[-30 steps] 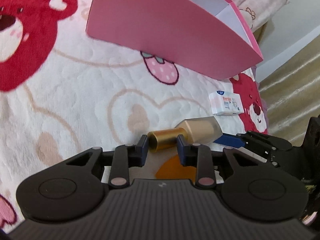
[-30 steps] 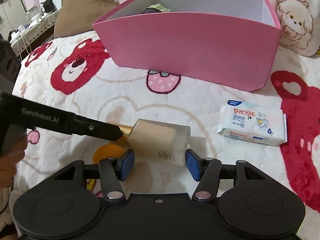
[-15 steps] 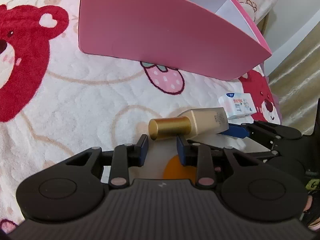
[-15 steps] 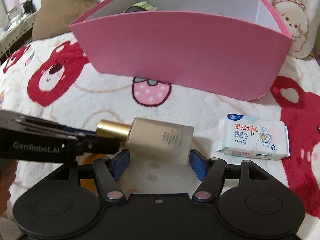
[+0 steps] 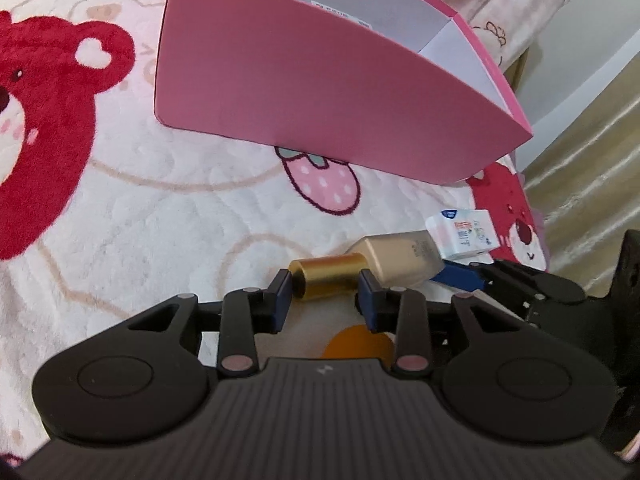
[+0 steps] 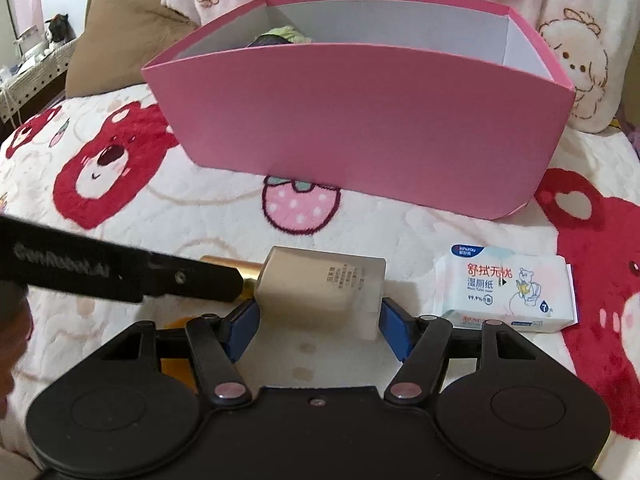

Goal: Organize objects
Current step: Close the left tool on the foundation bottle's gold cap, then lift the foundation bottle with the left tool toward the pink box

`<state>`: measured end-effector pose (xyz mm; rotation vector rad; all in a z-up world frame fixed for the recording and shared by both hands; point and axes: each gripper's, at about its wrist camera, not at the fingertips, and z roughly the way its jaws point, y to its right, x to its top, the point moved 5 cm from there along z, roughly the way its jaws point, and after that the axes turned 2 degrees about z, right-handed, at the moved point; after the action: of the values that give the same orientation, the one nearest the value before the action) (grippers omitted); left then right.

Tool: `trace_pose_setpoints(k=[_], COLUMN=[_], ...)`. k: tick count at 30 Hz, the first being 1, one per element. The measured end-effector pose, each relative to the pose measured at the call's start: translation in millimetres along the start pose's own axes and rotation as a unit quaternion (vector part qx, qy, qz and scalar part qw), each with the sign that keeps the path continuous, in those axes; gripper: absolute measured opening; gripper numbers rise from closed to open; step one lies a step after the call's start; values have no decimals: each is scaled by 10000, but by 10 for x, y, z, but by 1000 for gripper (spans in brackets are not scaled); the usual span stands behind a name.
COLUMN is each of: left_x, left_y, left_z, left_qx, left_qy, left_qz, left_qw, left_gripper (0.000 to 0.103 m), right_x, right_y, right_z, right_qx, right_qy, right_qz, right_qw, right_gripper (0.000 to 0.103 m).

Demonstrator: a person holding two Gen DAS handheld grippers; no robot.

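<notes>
A beige foundation bottle (image 6: 324, 284) with a gold cap (image 5: 328, 276) is held above the bear-print blanket. My left gripper (image 5: 324, 292) is shut on the gold cap. My right gripper (image 6: 318, 320) is shut on the bottle's beige body (image 5: 404, 258). The left gripper's finger (image 6: 160, 280) crosses the right wrist view from the left. A pink box (image 6: 360, 120) with white inner walls stands beyond, with dark and green items inside at its left end. It also shows in the left wrist view (image 5: 320, 92).
A white pack of wet wipes (image 6: 508, 292) lies on the blanket to the right of the bottle, also in the left wrist view (image 5: 464, 234). A brown cushion (image 6: 120, 36) and a printed pillow (image 6: 580, 60) lie behind the box. The bed's edge and a curtain (image 5: 592, 184) are at right.
Both grippers have carried the bottle up and closer to the pink box. The box's inside now shows more in both views.
</notes>
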<state>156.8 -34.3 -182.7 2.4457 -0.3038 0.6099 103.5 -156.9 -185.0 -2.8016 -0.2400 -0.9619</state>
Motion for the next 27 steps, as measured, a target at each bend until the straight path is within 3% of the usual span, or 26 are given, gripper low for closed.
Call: trace_pose_setpoints(k=[2, 11, 19, 27], left_x=[4, 17, -22, -60], left_y=[-14, 60, 215, 487], left_z=[48, 62, -42, -393], left_qx=[-78, -96, 112, 41], left_qy=[-34, 6, -2, 184], left_qz=[-75, 103, 361, 831], left_qw=[9999, 9999, 9993, 9964], left_gripper=[43, 41, 41, 41], right_x=[-16, -54, -103, -107], right_y=[15, 38, -20, -106], right_z=[7, 4, -149, -443], right_qx=[30, 121, -9, -171], right_qy=[-34, 62, 250, 468], right_qz=[57, 21, 98, -26], right_qw=[10000, 9999, 9996, 9988], right_gripper=[70, 70, 69, 69])
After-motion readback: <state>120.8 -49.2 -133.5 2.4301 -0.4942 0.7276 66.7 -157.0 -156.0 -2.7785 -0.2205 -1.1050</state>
